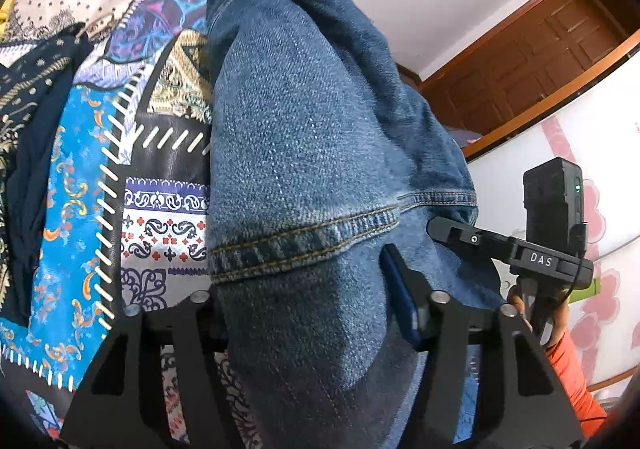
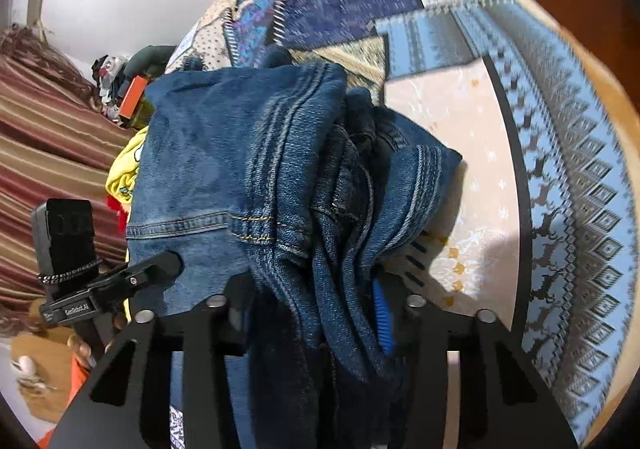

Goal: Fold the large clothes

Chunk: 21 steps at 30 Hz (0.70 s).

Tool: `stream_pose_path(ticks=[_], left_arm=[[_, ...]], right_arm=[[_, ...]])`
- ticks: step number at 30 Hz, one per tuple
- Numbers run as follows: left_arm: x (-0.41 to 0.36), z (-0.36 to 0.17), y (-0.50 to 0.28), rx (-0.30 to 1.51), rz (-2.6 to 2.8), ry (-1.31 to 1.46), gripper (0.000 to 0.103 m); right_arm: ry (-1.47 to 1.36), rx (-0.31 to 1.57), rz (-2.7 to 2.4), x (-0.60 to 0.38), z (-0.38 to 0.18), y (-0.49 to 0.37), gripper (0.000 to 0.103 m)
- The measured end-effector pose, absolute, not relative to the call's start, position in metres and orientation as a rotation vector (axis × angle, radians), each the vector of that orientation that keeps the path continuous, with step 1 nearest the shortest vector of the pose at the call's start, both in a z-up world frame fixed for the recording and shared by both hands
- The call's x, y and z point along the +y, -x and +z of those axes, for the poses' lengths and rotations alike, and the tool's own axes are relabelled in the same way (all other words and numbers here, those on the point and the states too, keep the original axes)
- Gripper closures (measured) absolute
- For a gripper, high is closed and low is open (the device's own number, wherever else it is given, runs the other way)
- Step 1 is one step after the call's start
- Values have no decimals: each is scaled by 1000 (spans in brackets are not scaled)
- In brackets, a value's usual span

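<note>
With both the left claw point(image 1: 308, 313) and right claw point(image 2: 312, 313) clamping the bunched jeans point(image 1: 304, 137) above the bed point(image 1: 80, 185), your fold remains unfinished.

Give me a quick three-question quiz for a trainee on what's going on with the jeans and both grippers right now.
1. True or false: the left gripper is empty.
2. What does the right gripper hold?
A. jeans
B. yellow cloth
C. nothing
3. Fill in: beneath the jeans lies a patterned ____.

Key:
1. False; its fingers are shut on the jeans.
2. A.
3. Bedspread.
</note>
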<state>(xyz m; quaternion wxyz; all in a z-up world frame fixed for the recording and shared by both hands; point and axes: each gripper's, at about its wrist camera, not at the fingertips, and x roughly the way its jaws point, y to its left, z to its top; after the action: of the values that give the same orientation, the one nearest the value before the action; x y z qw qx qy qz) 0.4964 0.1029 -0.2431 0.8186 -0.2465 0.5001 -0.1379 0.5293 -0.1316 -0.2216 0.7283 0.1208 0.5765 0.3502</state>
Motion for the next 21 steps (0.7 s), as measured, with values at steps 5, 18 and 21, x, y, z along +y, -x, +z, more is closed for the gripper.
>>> stream_pose_path(ticks=[5, 18, 21], left_arm=[[117, -203, -479, 977, -300, 506, 51], [255, -96, -438, 724, -197, 478, 52], [291, -87, -429, 692, -152, 453, 52]], right_arm=[[-258, 1215, 806, -121, -186, -519, 70], [-264, 1013, 998, -3, -97, -505, 70], [-272, 991, 1036, 38, -94, -507, 70]])
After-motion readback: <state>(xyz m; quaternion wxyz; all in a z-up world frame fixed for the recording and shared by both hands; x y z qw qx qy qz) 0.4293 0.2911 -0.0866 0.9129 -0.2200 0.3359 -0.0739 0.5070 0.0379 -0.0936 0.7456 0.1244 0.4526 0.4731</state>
